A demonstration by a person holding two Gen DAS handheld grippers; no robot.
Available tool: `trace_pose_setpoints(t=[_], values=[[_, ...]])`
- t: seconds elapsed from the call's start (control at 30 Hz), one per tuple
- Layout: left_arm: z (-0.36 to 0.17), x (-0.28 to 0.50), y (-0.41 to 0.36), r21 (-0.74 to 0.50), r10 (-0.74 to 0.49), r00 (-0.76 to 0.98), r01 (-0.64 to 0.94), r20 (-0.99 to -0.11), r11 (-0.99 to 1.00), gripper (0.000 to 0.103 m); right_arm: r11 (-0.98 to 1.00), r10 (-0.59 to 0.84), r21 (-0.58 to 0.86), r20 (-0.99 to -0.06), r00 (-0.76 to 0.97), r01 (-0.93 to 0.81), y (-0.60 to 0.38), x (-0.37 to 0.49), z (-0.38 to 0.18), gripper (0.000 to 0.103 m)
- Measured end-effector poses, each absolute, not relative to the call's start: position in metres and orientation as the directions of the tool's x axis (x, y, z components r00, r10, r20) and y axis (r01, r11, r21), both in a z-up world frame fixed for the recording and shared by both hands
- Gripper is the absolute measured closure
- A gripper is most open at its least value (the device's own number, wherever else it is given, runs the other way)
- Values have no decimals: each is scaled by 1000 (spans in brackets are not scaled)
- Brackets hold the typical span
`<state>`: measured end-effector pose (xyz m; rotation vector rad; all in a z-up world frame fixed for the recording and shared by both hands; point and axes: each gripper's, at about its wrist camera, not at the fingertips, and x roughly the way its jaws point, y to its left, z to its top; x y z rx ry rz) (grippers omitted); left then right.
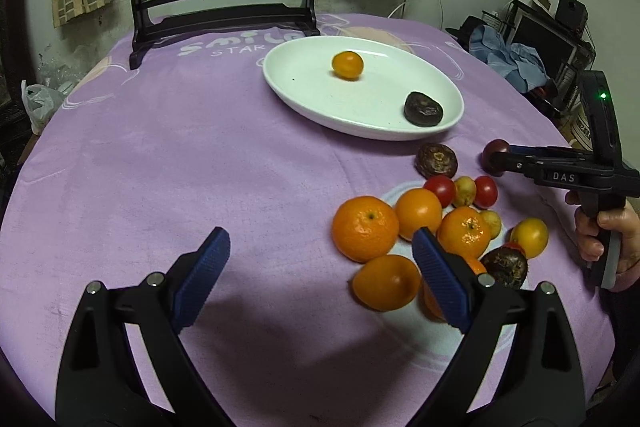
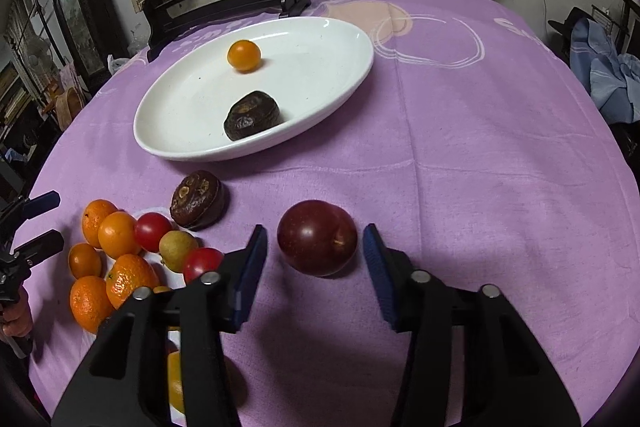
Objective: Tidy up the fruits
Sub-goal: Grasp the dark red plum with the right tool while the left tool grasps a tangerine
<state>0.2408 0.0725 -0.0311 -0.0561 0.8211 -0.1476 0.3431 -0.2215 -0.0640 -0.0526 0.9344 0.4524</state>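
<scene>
Both views are dim and warm-toned indoor shots, lit from above. Soft, dark shadows pool on the purple cloth (image 1: pixel 180 147) beneath each tool. The white plate (image 2: pixel 320 39) is the brightest area, with faint glare along its rim. Fisheye distortion bends the counter edge and room, and black vignetting fills the corners. Focus stays reasonably sharp centrally.

bare purple cloth (image 2: pixel 460 155) right of plate (image 2: pixel 352 75); fruit pile (image 2: pixel 120 251) crowding left
</scene>
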Motion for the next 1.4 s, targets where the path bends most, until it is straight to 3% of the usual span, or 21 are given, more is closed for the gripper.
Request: trace_pose_setpoints(t=[0.13, 0.4, 0.73, 0.83, 1.4], values=[[-35, 243, 68, -112, -175, 645, 138, -744, 984, 10, 906, 359, 158, -781, 511, -393, -224, 343, -63, 63], [-42, 240, 55, -138, -259, 575, 246, -777, 959, 39, 905, 377, 184, -767, 519, -384, -227, 339, -57, 63], [-47, 231, 47, -119, -290, 539, 329, -791, 937, 49, 903, 379, 185, -770, 514, -389, -225, 339, -56, 63], [-52, 234, 43, -107, -281, 532, 334, -799, 937, 59, 902, 379, 183, -770, 514, -390, -225, 339, -56, 63], [-52, 234, 42, -76, -257, 557, 327, -790, 942, 63, 899, 382, 161, -743, 550, -408, -218, 329, -48, 63]])
